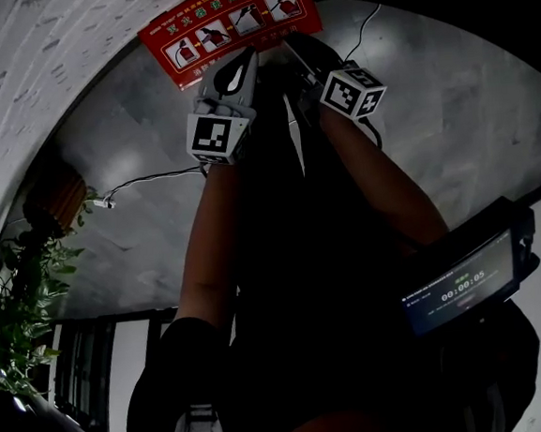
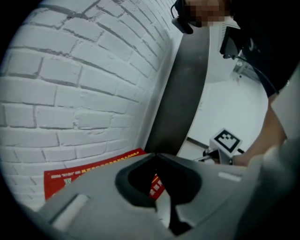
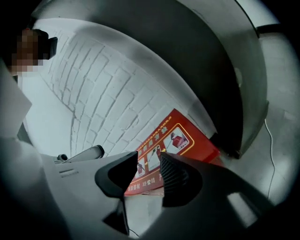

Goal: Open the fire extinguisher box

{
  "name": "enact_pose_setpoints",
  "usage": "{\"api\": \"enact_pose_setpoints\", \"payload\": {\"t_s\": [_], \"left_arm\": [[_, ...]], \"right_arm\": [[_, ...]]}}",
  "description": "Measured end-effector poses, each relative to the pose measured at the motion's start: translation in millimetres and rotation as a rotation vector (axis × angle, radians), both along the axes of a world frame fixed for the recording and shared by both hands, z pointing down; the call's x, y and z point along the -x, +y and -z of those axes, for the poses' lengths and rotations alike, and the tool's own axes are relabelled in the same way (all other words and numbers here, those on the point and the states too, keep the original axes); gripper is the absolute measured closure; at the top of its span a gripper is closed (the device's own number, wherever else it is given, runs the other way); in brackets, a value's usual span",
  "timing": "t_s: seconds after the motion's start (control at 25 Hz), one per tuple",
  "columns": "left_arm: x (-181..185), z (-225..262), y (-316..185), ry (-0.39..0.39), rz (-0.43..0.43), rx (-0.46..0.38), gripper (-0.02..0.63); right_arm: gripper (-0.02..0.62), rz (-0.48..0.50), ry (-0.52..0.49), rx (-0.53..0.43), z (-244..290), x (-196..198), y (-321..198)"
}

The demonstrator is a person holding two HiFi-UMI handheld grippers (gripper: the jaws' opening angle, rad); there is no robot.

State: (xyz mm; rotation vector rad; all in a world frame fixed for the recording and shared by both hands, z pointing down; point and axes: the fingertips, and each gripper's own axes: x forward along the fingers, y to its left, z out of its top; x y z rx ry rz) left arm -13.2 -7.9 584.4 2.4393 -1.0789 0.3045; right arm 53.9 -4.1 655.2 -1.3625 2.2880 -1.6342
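The fire extinguisher box [image 1: 230, 21] is a low red case with white pictograms on its face, standing on the floor against a white brick wall. My left gripper [image 1: 243, 60] points at its lower edge from just in front; in the left gripper view its tips [image 2: 156, 154] meet, with nothing seen between them, and the red box [image 2: 89, 171] lies beyond. Beside it to the right, my right gripper [image 1: 296, 50] also faces the box. Its jaws [image 3: 149, 157] stand apart around empty space, and the box's pictograms [image 3: 180, 145] show through the gap.
A potted plant [image 1: 24, 298] stands at the left, and a white cable [image 1: 145, 182] runs over the grey floor. A dark device with a lit screen [image 1: 465, 283] is at the lower right. A dark grey upright panel [image 2: 180, 93] adjoins the brick wall [image 2: 70, 84].
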Motion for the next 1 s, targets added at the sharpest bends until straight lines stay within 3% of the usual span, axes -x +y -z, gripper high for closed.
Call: {"api": "enact_pose_setpoints", "payload": {"t_s": [0.12, 0.44, 0.8, 0.88, 1.0], "left_arm": [[-7.9, -9.3, 5.0, -0.002, -0.011, 0.017, 0.606], [-17.1, -21.2, 13.4, 0.004, -0.034, 0.043, 0.606], [-11.9, -26.4, 13.4, 0.011, -0.029, 0.049, 0.606], [-6.4, -24.9, 11.8, 0.016, -0.017, 0.048, 0.606], [5.2, -18.9, 9.0, 0.019, 0.008, 0.045, 0.606]], "right_arm": [[0.452, -0.052, 0.012, 0.086, -25.8, -7.6, 12.3], [0.401, -0.141, -0.094, 0.269, -74.1, -2.2, 30.4], [0.399, -0.090, -0.138, 0.333, -100.9, 15.2, 24.0], [0.437, -0.082, -0.134, 0.346, -100.8, 15.8, 22.8], [0.445, -0.071, -0.134, 0.360, -96.0, 17.4, 23.5]]}}
